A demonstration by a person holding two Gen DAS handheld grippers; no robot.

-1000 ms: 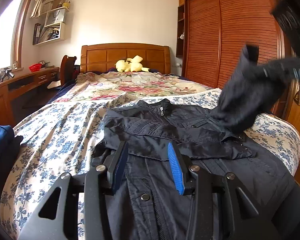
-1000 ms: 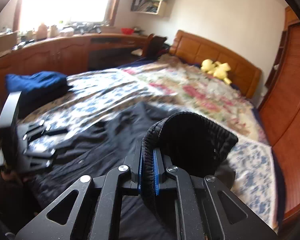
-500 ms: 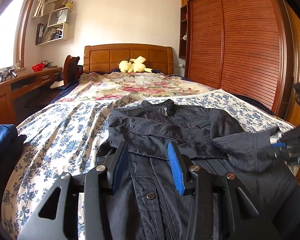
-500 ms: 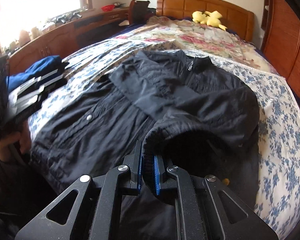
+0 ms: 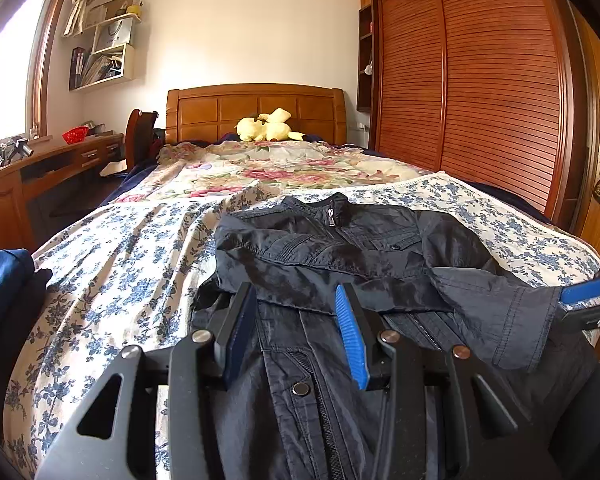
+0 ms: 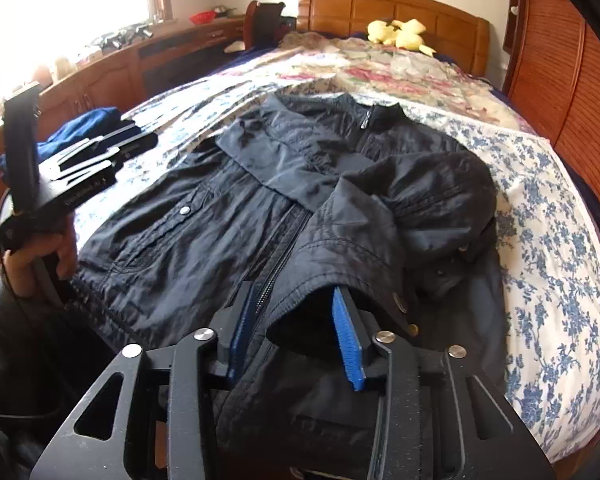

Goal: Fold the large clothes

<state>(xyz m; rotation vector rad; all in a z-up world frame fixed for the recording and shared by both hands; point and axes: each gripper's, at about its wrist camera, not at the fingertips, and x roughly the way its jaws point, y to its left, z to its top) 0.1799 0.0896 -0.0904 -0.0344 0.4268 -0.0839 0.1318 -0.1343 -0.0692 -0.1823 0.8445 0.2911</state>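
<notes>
right gripper (image 6: 296,332) fingers opening, sleeve cuff (image 6: 340,300) loose between them, now laid across the dark jacket (image 6: 228,208) on the bed (image 6: 548,216): sleeve fold done. left gripper (image 5: 296,328) fingers part open, empty, over the hem. open bedspread beyond both fingertips; bed edge right.

We see the right gripper (image 5: 588,300) cut by the frame edge; the jacket (image 5: 340,248) hem is hidden beneath the left gripper (image 5: 296,328).

Wooden bed (image 5: 256,108) against a cream wall (image 5: 240,28); slatted wardrobe (image 5: 472,80) right; bright window (image 6: 60,4), desk (image 5: 52,164) left.
</notes>
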